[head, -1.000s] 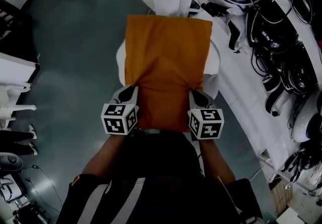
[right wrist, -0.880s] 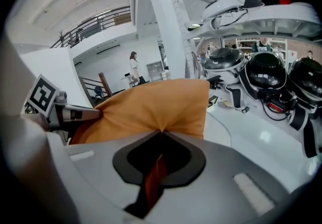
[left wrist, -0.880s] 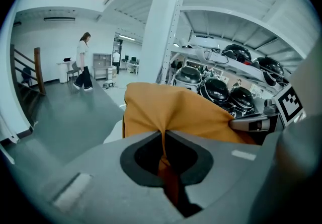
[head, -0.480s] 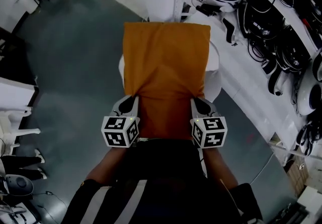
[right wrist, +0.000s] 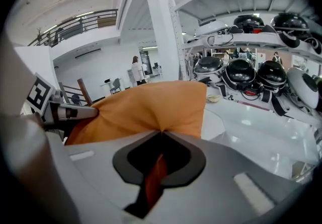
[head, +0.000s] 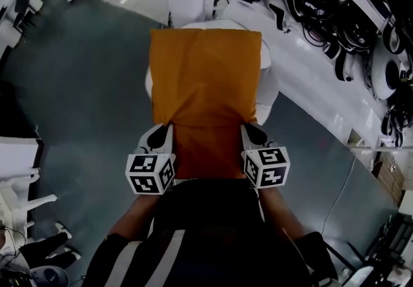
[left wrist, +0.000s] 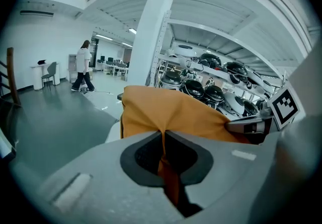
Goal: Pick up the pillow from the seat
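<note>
So, I am holding the orange pillow [head: 205, 86] out over the white seat [head: 270, 89] by its near edge

My left hand-held gripper [head: 161, 132] and my right hand-held gripper [head: 250, 129] are each pinching only a thin fold of the cover, jaws closed tight on the fabric, while the rest of the pillow is stretching ahead of me above the seat; whether its far edge is touching the seat I cannot tell. I am judging the main risk to be the fabric sliding out of one pinch under the pillow's weight, leaving it swinging from a single corner or dropping to the floor [head: 84, 86]; pulling the two sides unevenly is the likeliest cause
</note>
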`<state>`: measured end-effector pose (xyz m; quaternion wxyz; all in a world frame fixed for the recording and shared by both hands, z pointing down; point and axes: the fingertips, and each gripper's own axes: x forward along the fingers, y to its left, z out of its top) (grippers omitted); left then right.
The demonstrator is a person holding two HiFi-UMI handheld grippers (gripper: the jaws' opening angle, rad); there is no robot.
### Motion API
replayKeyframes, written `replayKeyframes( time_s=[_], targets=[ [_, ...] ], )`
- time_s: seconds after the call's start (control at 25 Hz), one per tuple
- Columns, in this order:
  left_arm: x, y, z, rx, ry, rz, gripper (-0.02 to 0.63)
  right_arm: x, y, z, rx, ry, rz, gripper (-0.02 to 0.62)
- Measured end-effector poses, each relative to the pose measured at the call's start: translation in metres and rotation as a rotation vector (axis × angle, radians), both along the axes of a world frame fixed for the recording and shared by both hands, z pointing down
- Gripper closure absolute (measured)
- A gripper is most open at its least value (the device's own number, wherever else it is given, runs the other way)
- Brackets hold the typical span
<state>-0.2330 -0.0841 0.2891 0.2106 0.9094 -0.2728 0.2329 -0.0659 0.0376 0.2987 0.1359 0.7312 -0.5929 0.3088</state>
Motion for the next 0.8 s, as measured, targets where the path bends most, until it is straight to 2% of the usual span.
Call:
replayKeyframes(
  time_s=[0.2, 0.52, 0.8],
  targets=[
    [-0.008, 0.013, -0.008, 0.008, 0.026, 0.048, 0.598, -0.015, 0.023, -0.015, 0.006, 0.035, 0.046, 0.586],
    [0.018, 0.039, -0.045, 0.04, 0.095, 0.093, 0.598, 0.006, 0.055, -0.06, 0.058, 0.104, 0.097, 0.586],
    [0.029, 0.057, -0.053, 0.062, 0.098, 0.126, 0.598, 0.01, 0.08, -0.068, 0.072, 0.123, 0.128, 0.586]
  ],
)
